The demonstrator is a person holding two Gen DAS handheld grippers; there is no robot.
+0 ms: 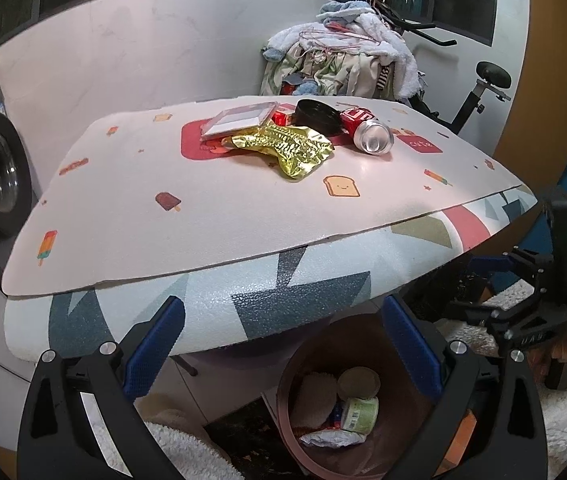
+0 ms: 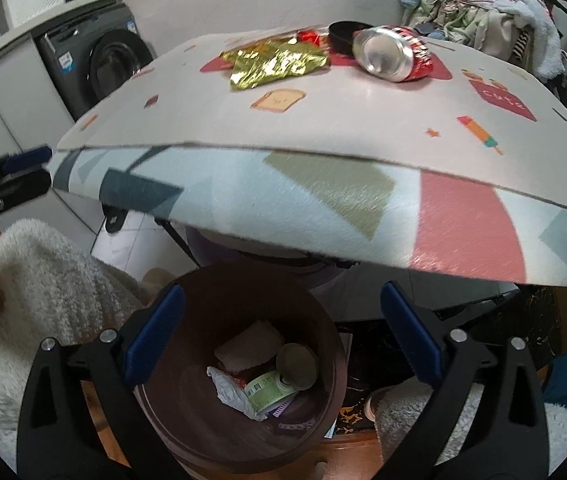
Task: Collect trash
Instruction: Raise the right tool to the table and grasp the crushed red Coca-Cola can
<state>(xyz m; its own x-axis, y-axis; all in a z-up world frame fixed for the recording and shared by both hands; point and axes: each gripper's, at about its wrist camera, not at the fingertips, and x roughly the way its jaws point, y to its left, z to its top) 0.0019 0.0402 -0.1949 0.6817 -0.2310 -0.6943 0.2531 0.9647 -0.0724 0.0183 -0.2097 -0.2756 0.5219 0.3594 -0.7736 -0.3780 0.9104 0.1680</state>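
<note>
Both my left gripper [image 1: 283, 344] and right gripper [image 2: 281, 332] hang spread and empty over the bin [image 2: 163, 400] below, the red can [image 2: 393, 54] lying on its side far ahead, so a careless nudge could roll it off the table [image 2: 243, 208].

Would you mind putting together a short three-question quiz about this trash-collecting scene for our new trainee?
1. True or false: the red soda can on the table is standing upright.
2. Which is nearest the table's front edge: A) gold foil wrapper, B) black round lid, C) clear plastic box?
3. Fill in: the brown bin under the table already holds a green-labelled ___.

Key: 1 false, it lies on its side. 2 A. 3 can.
</note>
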